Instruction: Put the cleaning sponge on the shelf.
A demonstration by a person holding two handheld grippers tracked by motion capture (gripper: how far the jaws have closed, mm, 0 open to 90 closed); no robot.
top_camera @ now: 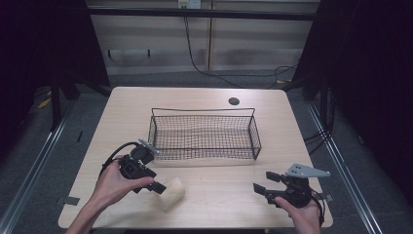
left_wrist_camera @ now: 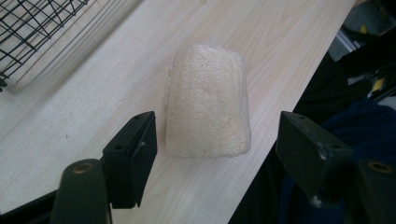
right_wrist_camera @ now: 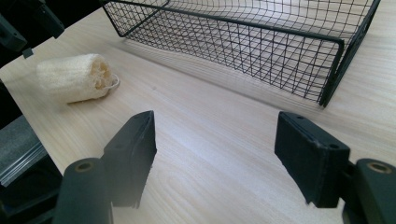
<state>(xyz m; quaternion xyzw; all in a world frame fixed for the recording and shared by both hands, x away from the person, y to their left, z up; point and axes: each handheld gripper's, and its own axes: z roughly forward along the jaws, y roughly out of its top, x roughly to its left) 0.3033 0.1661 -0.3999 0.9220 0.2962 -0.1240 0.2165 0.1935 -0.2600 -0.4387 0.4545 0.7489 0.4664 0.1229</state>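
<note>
A pale loofah sponge (top_camera: 171, 193) in clear wrap lies on its side on the light wooden table (top_camera: 219, 204), near the near edge and left of the middle. The left gripper (top_camera: 157, 186) is held just beside it on the left, its tip right at the sponge's end. In the left gripper view the loofah (left_wrist_camera: 208, 100) sits just ahead of the jaws, which stand wide apart and do not touch it; nothing is between the pads. The right gripper (top_camera: 265, 183) is held above the table's near right part, well apart from the sponge, its jaws likewise spread wide over bare wood with nothing between them. Its view shows the loofah (right_wrist_camera: 74, 77) far off to the left. A black wire basket (top_camera: 204, 134) stands at the table's middle, beyond both grippers.
</note>
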